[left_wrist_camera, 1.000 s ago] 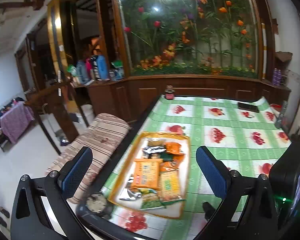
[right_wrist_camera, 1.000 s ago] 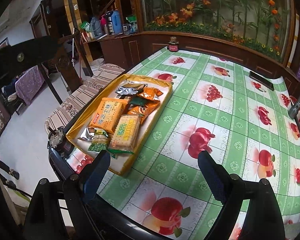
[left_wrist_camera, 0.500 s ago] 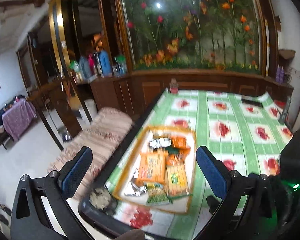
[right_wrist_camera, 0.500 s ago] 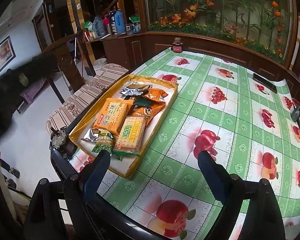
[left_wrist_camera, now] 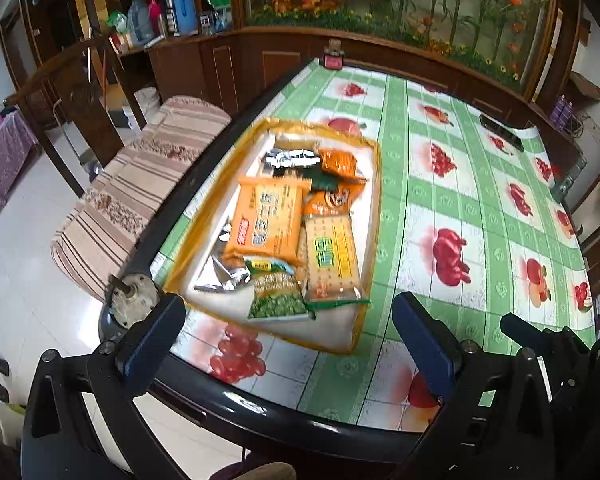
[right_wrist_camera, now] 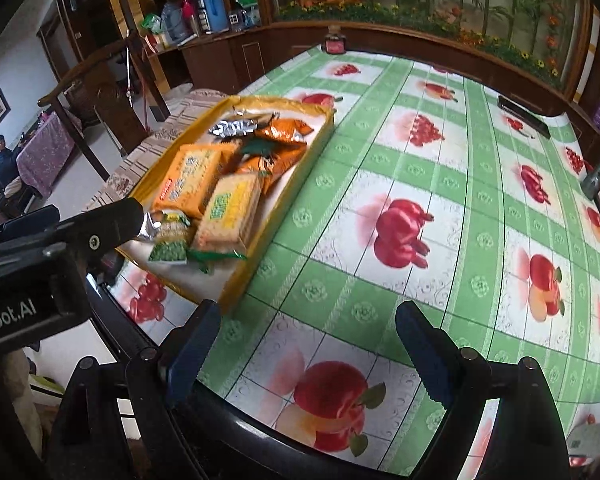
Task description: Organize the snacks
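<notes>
The snack packets lie together in a shallow yellow-rimmed tray (left_wrist_camera: 374, 208) that rests on the table (left_wrist_camera: 480, 216), near the table's left edge.

Left wrist view:
- The left gripper (left_wrist_camera: 288, 330) hangs above the near end of the tray. Its blue fingers (left_wrist_camera: 154, 330) are spread wide, with nothing between them and no contact with any packet or with the tray.
- The tray holds a large orange cracker pack (left_wrist_camera: 266, 222), a yellow-green biscuit pack (left_wrist_camera: 332, 260) just to its right, a green pea packet (left_wrist_camera: 276, 294) at the near end, a crumpled silver wrapper (left_wrist_camera: 220, 276) at the near left, and a silver-black packet (left_wrist_camera: 290, 158) and an orange chip bag (left_wrist_camera: 338, 164) at the far end.
- The packets overlap and touch one another.
- Part of the right gripper (left_wrist_camera: 540, 340) shows at the lower right edge, over the tablecloth.

Right wrist view:
- The right gripper (right_wrist_camera: 308, 350) is held above the green fruit-print tablecloth, to the right of the tray (right_wrist_camera: 268, 224). Its blue fingers (right_wrist_camera: 418, 350) stand far apart and grip nothing; they touch neither the cloth nor the tray.
- The left finger lies near the tray's near right corner, apart from it.
- The body of the left gripper (right_wrist_camera: 80, 236) crosses the left edge, in front of the tray's near end.
- The orange cracker pack (right_wrist_camera: 190, 176), biscuit pack (right_wrist_camera: 230, 212) and pea packet (right_wrist_camera: 168, 246) remain visible inside the tray.
</notes>
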The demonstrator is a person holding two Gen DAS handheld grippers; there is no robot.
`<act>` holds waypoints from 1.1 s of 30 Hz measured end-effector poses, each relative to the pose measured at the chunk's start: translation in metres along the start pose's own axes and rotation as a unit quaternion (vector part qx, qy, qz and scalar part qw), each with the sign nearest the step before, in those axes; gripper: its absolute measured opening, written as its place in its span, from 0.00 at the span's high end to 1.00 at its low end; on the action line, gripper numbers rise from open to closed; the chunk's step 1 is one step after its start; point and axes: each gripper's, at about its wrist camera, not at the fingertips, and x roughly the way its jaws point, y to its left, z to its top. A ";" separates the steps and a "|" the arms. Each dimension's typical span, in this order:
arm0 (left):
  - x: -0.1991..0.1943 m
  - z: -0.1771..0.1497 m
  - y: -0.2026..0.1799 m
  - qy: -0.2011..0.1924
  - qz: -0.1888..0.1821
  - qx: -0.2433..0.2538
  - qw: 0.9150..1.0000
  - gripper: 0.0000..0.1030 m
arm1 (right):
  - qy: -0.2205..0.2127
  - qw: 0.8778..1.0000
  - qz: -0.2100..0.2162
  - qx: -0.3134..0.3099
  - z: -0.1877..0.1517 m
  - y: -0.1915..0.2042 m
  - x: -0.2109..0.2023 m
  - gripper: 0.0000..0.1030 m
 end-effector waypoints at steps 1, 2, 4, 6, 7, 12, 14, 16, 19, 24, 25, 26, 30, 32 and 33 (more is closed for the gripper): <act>0.002 0.000 0.001 0.004 0.002 0.002 1.000 0.00 | 0.003 1.000 0.000 0.001 -0.001 0.000 0.001 0.12; 0.005 -0.002 0.000 0.010 0.004 0.003 1.000 0.00 | 0.006 1.000 0.000 0.001 -0.002 0.000 0.003 0.12; 0.010 -0.001 0.002 0.017 0.003 0.007 1.000 0.00 | 0.011 1.000 -0.001 0.002 -0.004 0.001 0.006 0.12; 0.012 -0.001 0.002 0.021 0.004 0.012 1.000 0.00 | 0.014 1.000 0.000 0.003 -0.005 0.003 0.008 0.12; 0.013 -0.001 0.002 0.022 0.002 0.014 1.000 0.00 | 0.016 1.000 0.000 0.003 -0.005 0.004 0.009 0.12; 0.017 0.000 0.006 0.026 -0.005 0.019 0.999 0.00 | 0.019 1.000 -0.002 0.000 -0.004 0.010 0.011 0.12; 0.019 0.001 0.008 0.029 -0.008 0.018 0.999 0.00 | 0.020 1.000 -0.003 -0.001 -0.002 0.013 0.012 0.12; 0.022 0.003 0.012 0.033 -0.013 0.016 0.999 0.00 | 0.020 1.000 -0.005 -0.003 -0.001 0.016 0.014 0.12; 0.026 0.005 0.015 0.037 -0.019 0.015 0.999 0.00 | 0.021 1.000 -0.006 -0.004 0.001 0.019 0.015 0.12; 0.031 0.010 0.022 0.040 -0.024 0.013 0.999 0.00 | 0.023 1.000 -0.009 -0.009 0.006 0.027 0.020 0.12; 0.032 0.010 0.023 0.041 -0.025 0.012 0.999 0.00 | 0.024 1.000 -0.010 -0.010 0.007 0.028 0.021 0.12; 0.034 0.012 0.025 0.041 -0.026 0.013 0.999 0.00 | 0.024 1.000 -0.010 -0.011 0.008 0.030 0.022 0.12; 0.039 0.014 0.028 0.045 -0.030 0.015 0.998 0.00 | 0.027 0.999 -0.011 -0.014 0.012 0.035 0.026 0.12; 0.041 0.015 0.030 0.048 -0.031 0.015 0.998 0.00 | 0.029 0.999 -0.011 -0.015 0.013 0.038 0.028 0.12; 0.042 0.016 0.031 0.050 -0.032 0.015 0.998 0.00 | 0.029 0.999 -0.011 -0.015 0.013 0.039 0.029 0.12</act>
